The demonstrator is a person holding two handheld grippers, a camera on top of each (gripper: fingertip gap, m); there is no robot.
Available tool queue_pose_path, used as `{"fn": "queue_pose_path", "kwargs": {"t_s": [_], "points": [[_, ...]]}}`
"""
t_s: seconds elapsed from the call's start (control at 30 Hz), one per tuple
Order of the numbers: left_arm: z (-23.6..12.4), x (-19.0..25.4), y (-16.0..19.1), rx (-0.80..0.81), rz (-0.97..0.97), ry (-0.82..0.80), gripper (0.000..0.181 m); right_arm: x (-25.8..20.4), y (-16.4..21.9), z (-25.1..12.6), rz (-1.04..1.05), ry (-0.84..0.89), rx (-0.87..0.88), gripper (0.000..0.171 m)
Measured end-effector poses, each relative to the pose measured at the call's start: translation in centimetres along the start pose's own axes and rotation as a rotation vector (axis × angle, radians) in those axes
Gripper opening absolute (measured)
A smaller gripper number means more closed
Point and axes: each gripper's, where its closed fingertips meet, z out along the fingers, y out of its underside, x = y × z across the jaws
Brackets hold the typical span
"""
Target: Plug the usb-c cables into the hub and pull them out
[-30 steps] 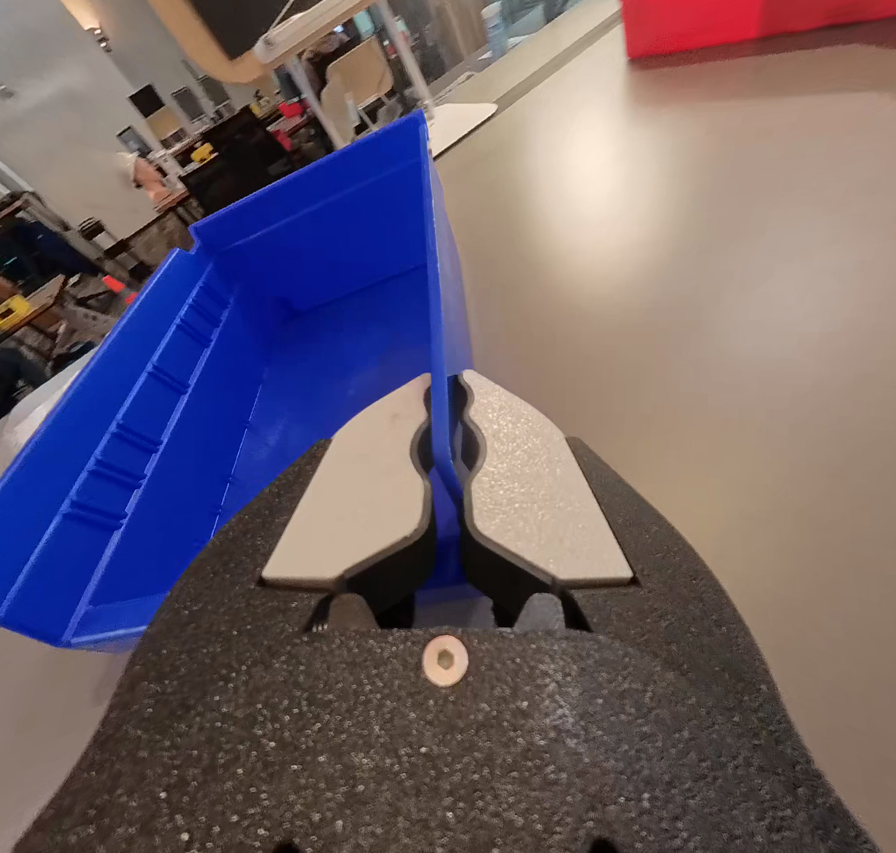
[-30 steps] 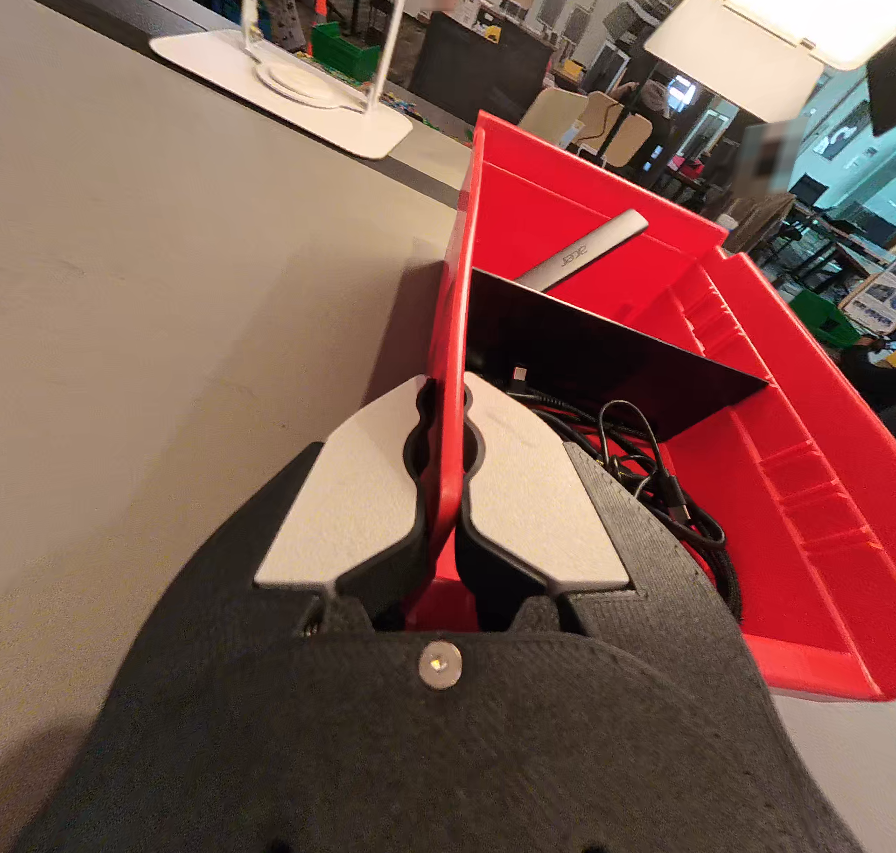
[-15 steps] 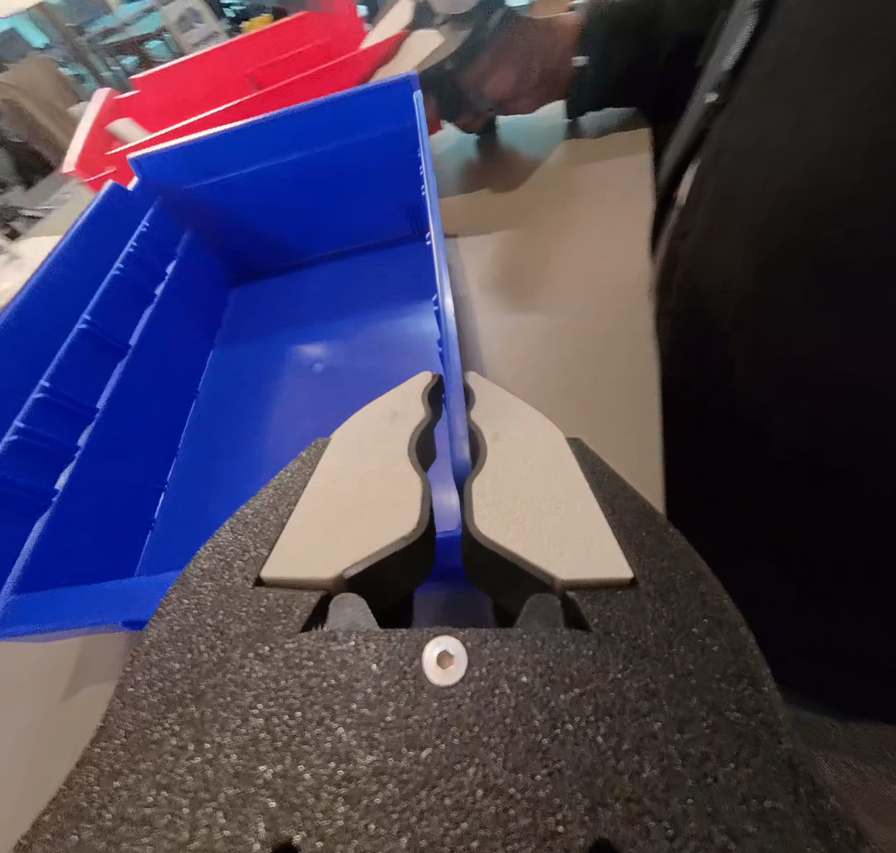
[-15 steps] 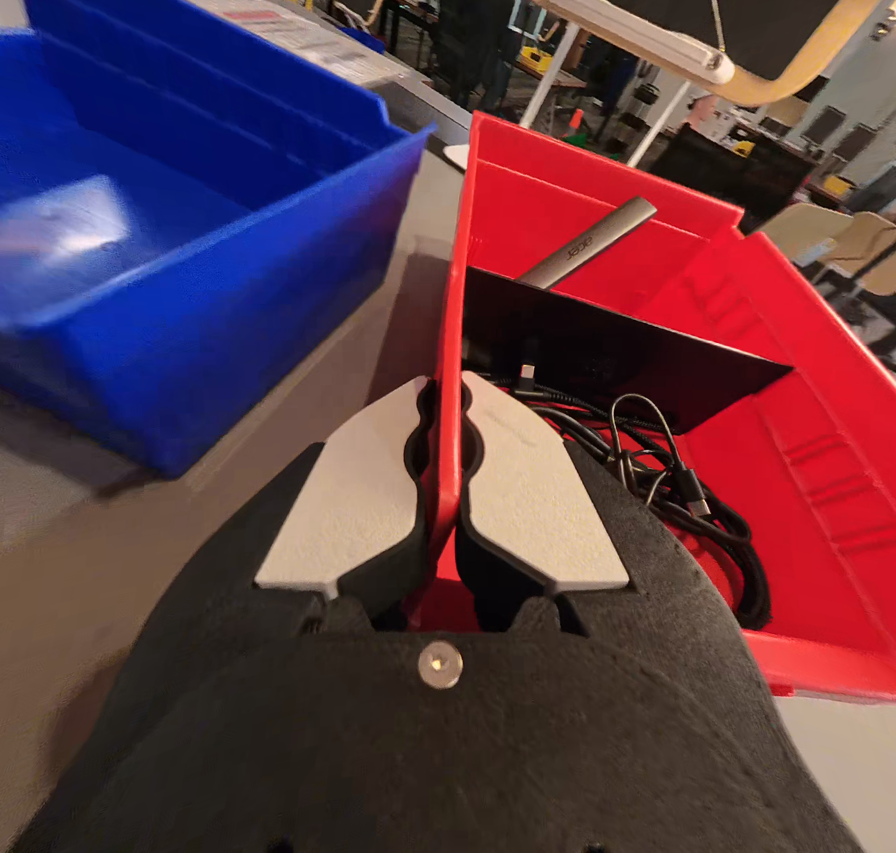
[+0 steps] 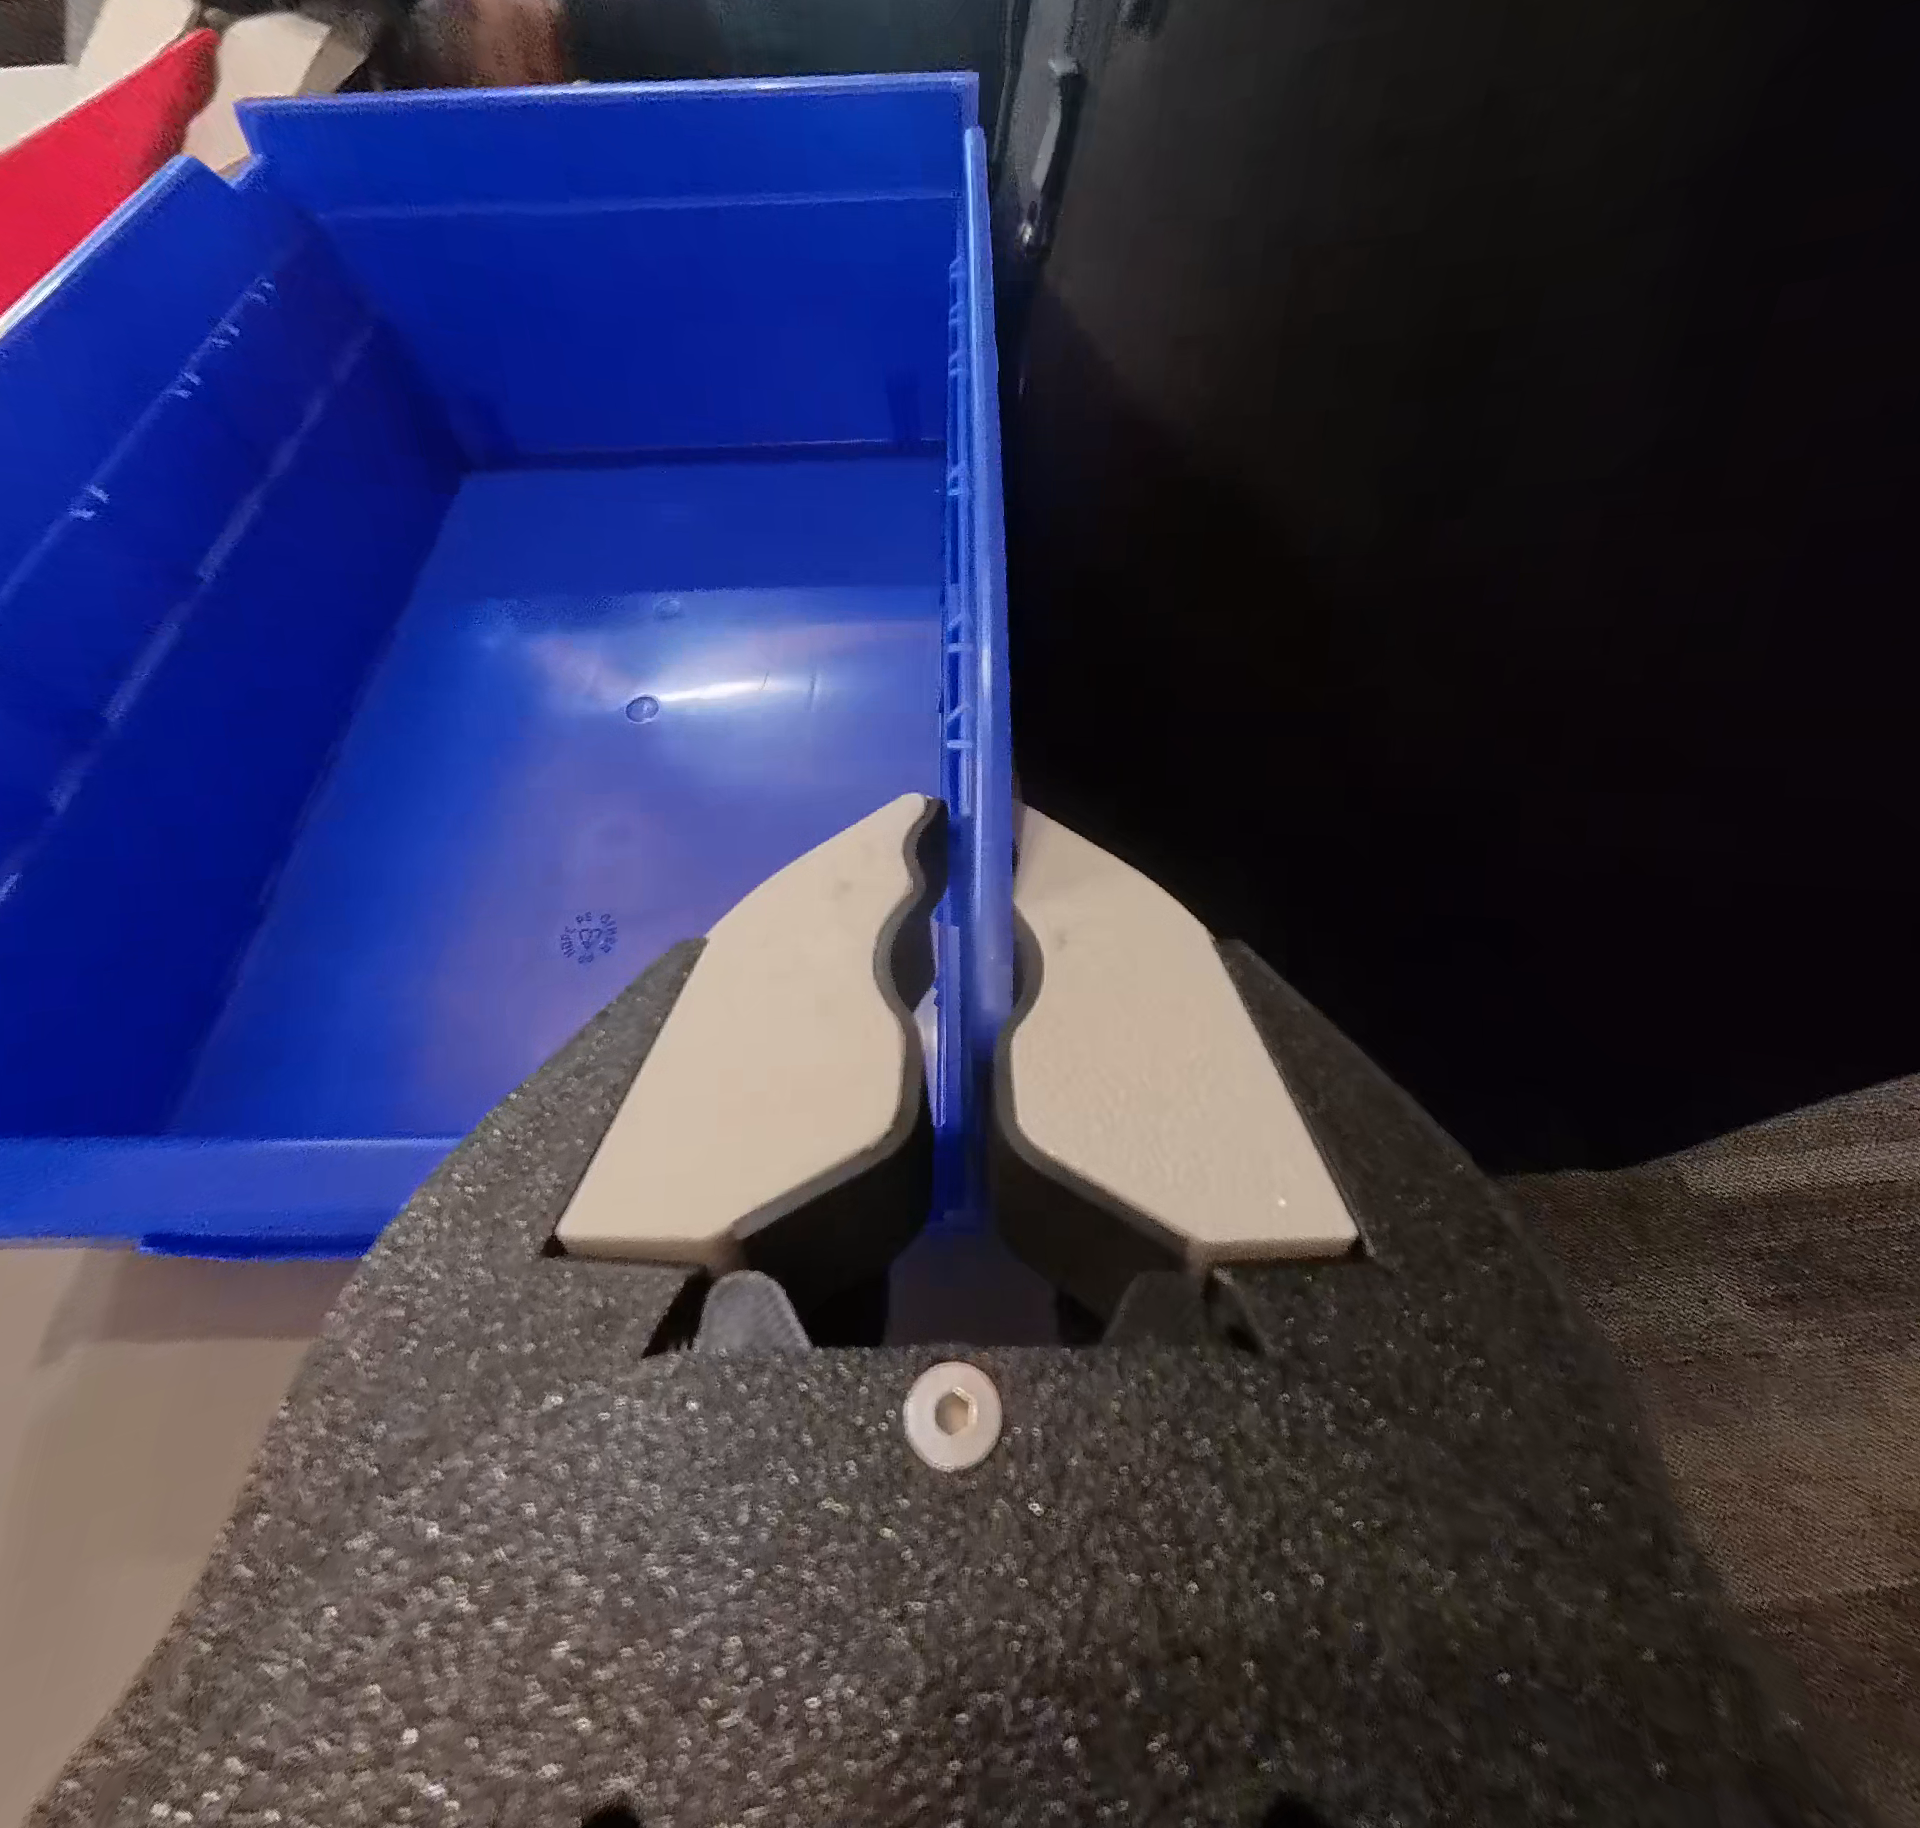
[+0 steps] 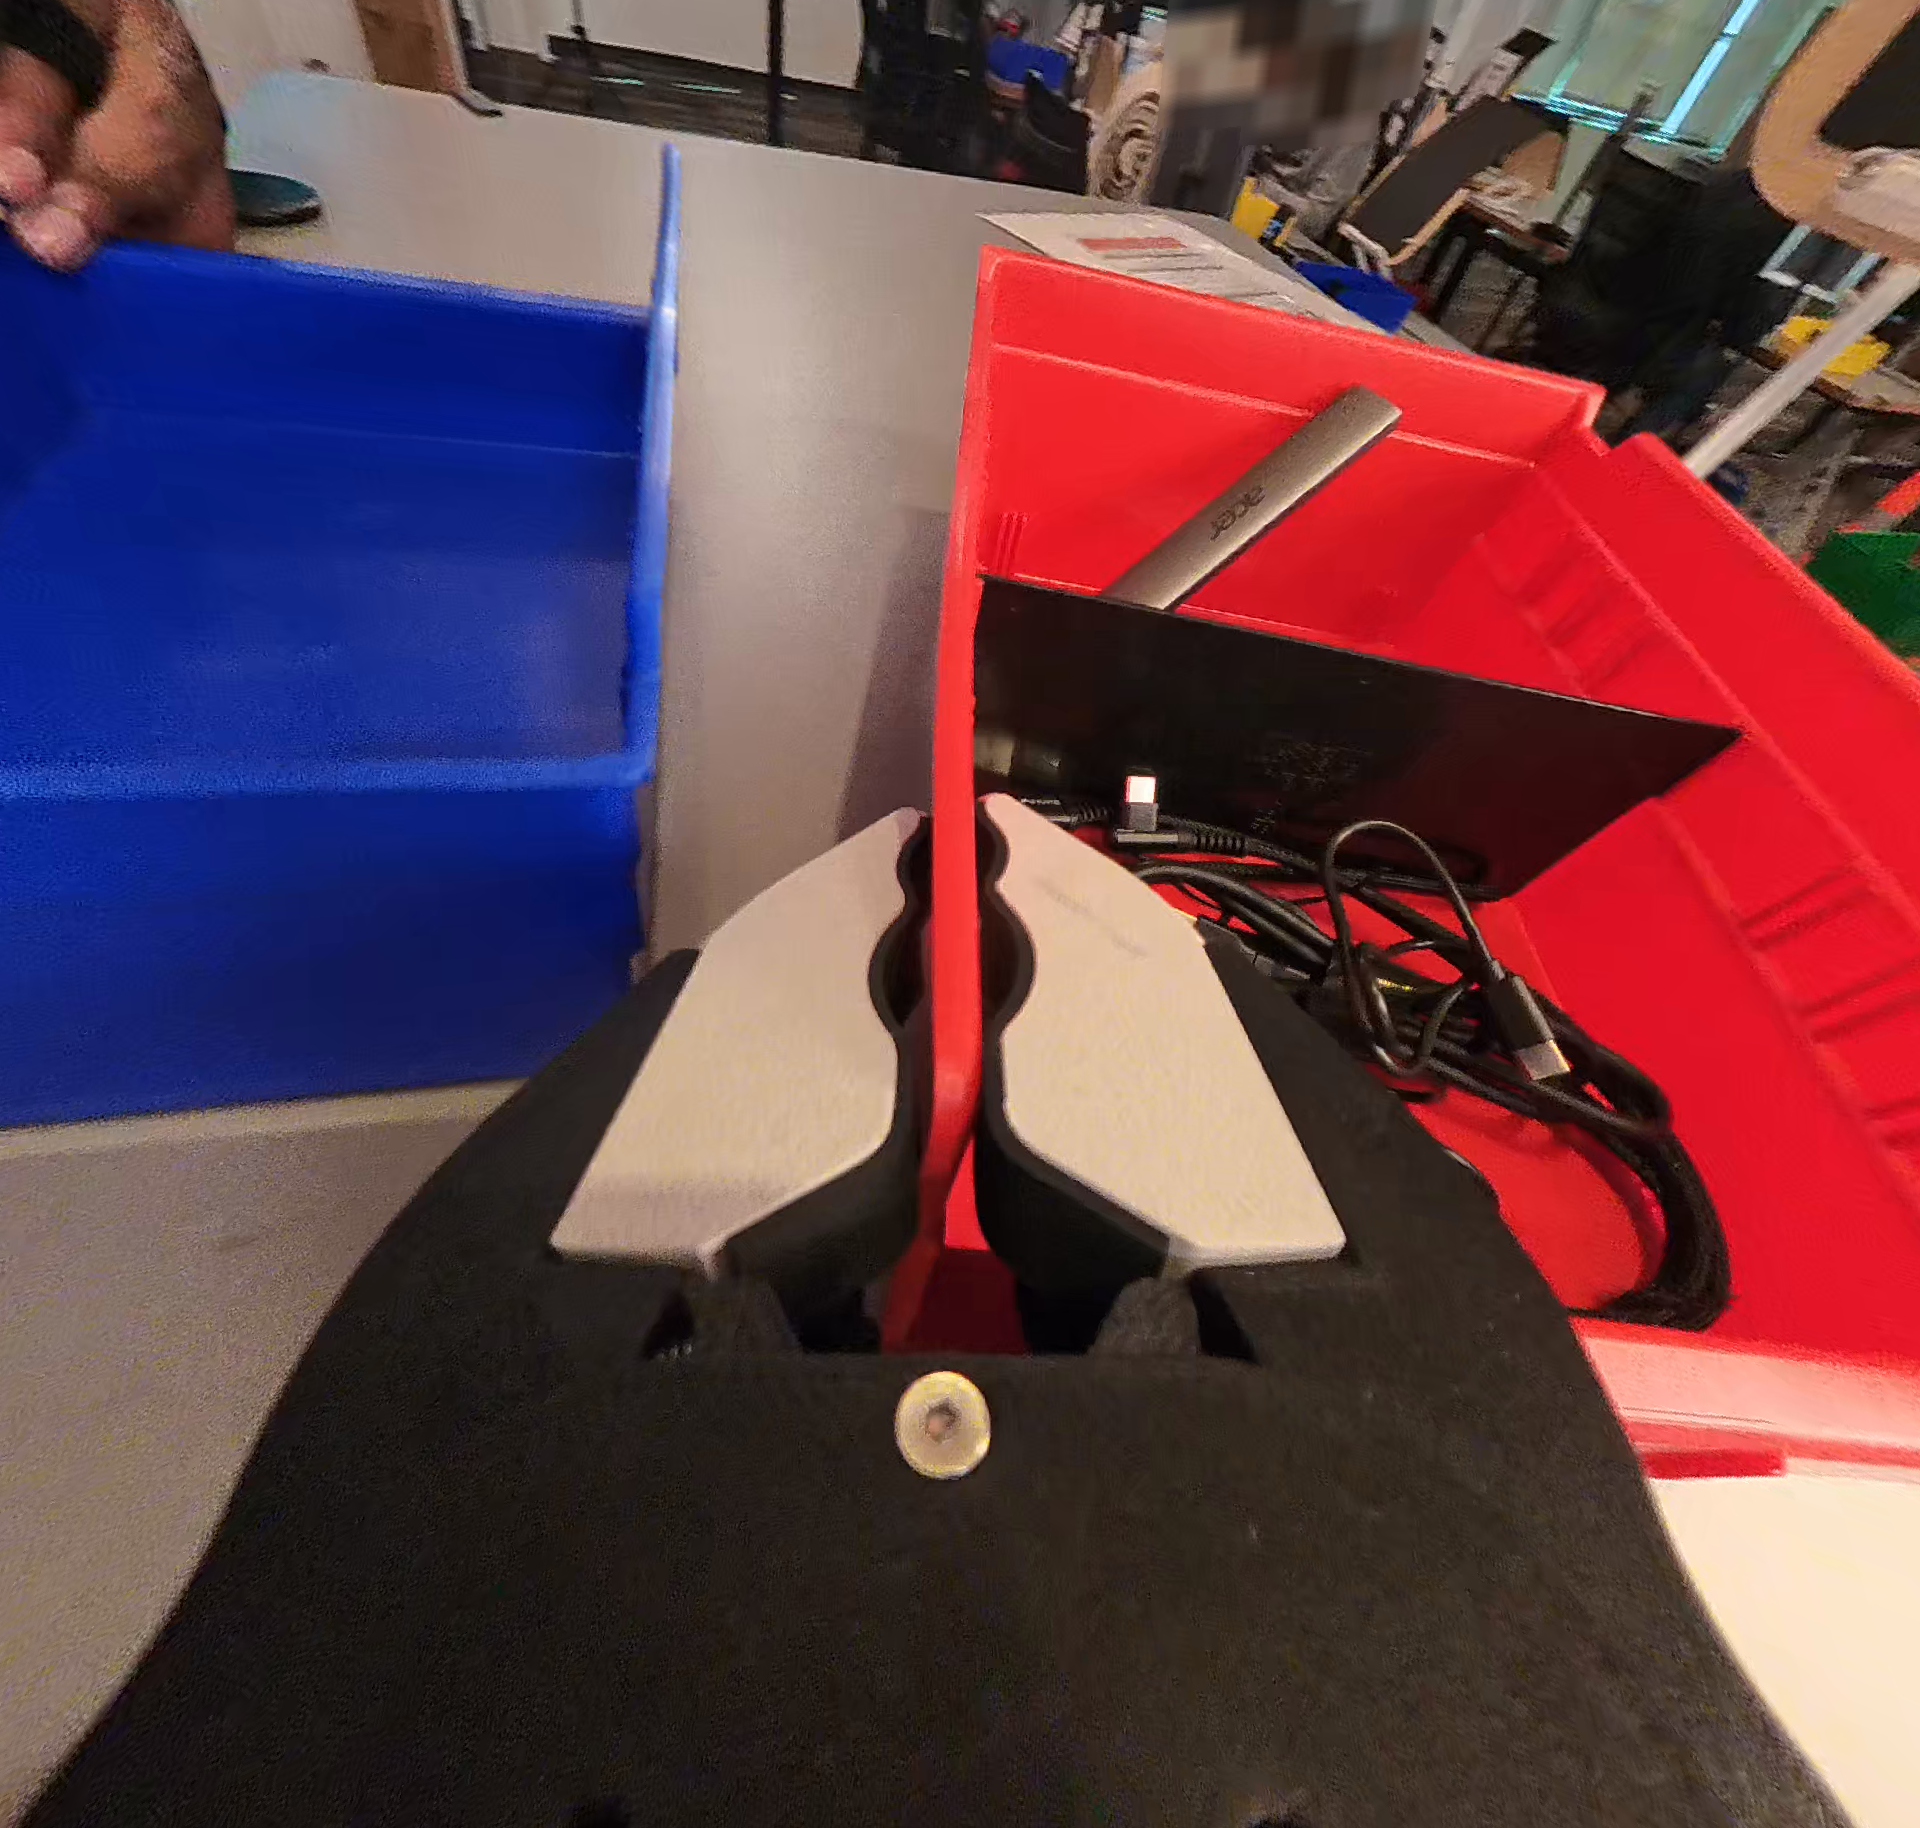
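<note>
USB-C cables (image 6: 1455,968), black and tangled, lie in the near compartment of the red bin (image 6: 1766,698), one plug (image 6: 1140,793) turned up at the back and another (image 6: 1538,1046) resting on top of the coil. A black divider (image 6: 1340,729) stands across the red bin, and behind it the grey hub (image 6: 1257,500) leans tilted against the far wall. The right gripper (image 6: 951,822) has its jaws clenched on the left side wall of the red bin, one finger inside and one outside. Beside it, with a strip of grey tabletop (image 6: 800,448) between, sits the blue bin (image 6: 312,573), and a hand (image 6: 94,116) touches its far left rim. In the left wrist view the left gripper (image 5: 977,817) straddles the right side wall of the blue bin (image 5: 623,344), jaws closed on it, though the outer finger's contact is partly hidden by the wall. The floor of the blue bin shines under the light. A person's dark clothing (image 5: 1455,531) fills the right of that view, just beside the blue bin, and a corner of the red bin (image 5: 94,147) shows at the upper left.
</note>
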Motion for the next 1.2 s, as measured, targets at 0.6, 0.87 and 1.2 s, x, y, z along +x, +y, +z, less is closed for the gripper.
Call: {"fn": "queue_pose_path", "kwargs": {"t_s": [0.6,0.87,1.2], "points": [[5.2,-0.1,-2.8,0.035,0.079,0.033,0.006,-0.9,-3.2,9.4,-0.011,-0.234,0.025,0.012],[3.8,0.6,-5.4,0.241,-0.041,-0.003,0.017,3.1,-5.1,5.5,0.034,-0.114,0.115,0.018],[-6.0,-13.2,-6.7,0.377,-0.318,-0.638,0.042,4.9,-4.9,-4.8,0.295,0.201,-0.211,0.056]]}}
